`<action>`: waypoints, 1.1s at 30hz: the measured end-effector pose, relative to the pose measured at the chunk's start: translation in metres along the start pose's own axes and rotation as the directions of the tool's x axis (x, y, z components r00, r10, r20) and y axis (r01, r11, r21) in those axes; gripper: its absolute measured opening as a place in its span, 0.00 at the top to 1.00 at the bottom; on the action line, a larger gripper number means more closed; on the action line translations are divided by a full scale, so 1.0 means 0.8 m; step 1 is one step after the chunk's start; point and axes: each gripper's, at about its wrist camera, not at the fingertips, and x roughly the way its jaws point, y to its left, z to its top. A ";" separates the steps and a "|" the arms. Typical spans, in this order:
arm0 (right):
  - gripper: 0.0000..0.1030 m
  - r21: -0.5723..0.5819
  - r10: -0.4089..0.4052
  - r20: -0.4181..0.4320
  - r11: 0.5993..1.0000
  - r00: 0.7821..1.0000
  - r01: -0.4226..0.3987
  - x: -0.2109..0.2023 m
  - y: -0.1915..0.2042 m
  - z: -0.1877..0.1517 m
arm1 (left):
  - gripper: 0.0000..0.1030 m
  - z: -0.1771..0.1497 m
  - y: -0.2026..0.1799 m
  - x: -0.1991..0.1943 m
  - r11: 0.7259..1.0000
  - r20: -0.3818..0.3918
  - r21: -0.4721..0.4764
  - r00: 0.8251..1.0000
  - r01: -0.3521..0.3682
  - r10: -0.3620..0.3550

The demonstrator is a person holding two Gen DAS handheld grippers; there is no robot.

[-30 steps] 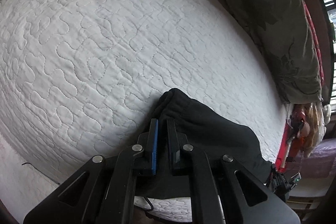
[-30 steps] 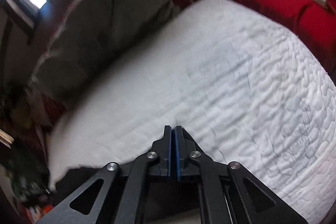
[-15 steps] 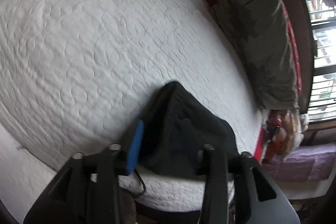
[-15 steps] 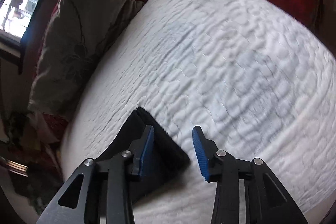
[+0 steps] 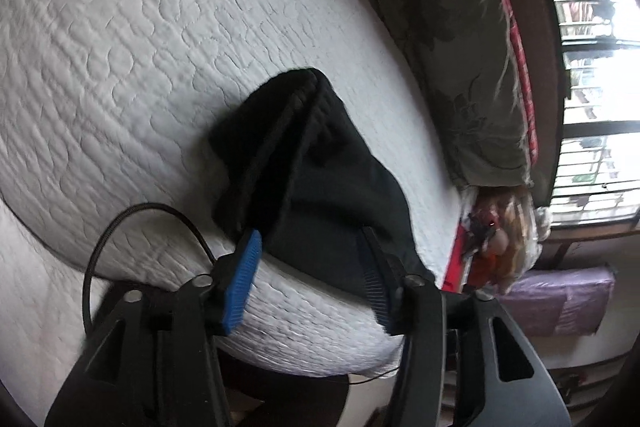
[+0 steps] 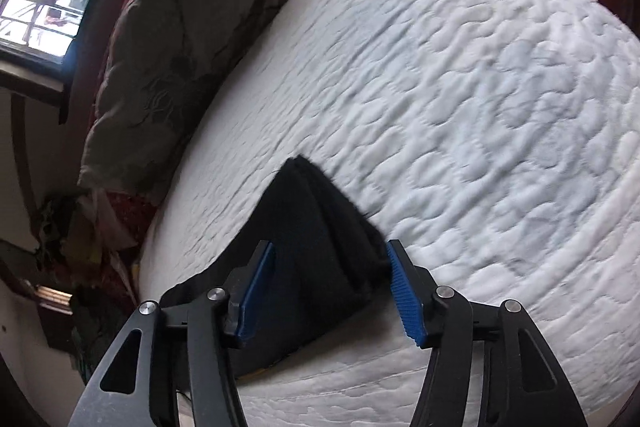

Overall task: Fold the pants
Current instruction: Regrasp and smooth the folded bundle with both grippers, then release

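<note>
The black pants (image 5: pixel 316 171) lie folded in a compact stack near the front edge of the white quilted mattress (image 5: pixel 120 27). My left gripper (image 5: pixel 308 279) is open, its blue-padded fingers just in front of the stack and apart from it. In the right wrist view the pants (image 6: pixel 312 239) show the same layered fold on the mattress (image 6: pixel 480 87). My right gripper (image 6: pixel 332 287) is open and empty, hovering over the near corner of the stack.
A grey-green floral pillow (image 5: pixel 464 67) lies along the bed's far side; it also shows in the right wrist view (image 6: pixel 180 27). A black cable (image 5: pixel 132 215) loops over the mattress edge. Cluttered items (image 5: pixel 496 231) and a window (image 5: pixel 592 67) sit beyond.
Both grippers were shut a second ago and have opened, letting go of the pants. Both have pulled back and up, leaving the folded stack resting on the mattress.
</note>
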 end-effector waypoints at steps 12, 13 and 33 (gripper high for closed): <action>0.44 0.092 0.069 0.021 0.993 0.997 -0.071 0.001 -0.017 -0.002 | 0.37 0.012 -0.007 0.047 0.977 0.040 0.025 0.976 -0.213 0.212; 0.44 0.108 0.079 0.024 0.991 0.997 -0.081 0.000 -0.020 -0.002 | 0.37 0.016 -0.001 0.051 0.975 0.030 0.013 0.975 -0.221 0.221; 0.84 0.189 0.077 0.057 0.978 0.995 -0.086 -0.016 -0.030 -0.024 | 0.74 0.094 0.034 0.042 0.968 0.074 -0.079 0.967 -0.238 0.244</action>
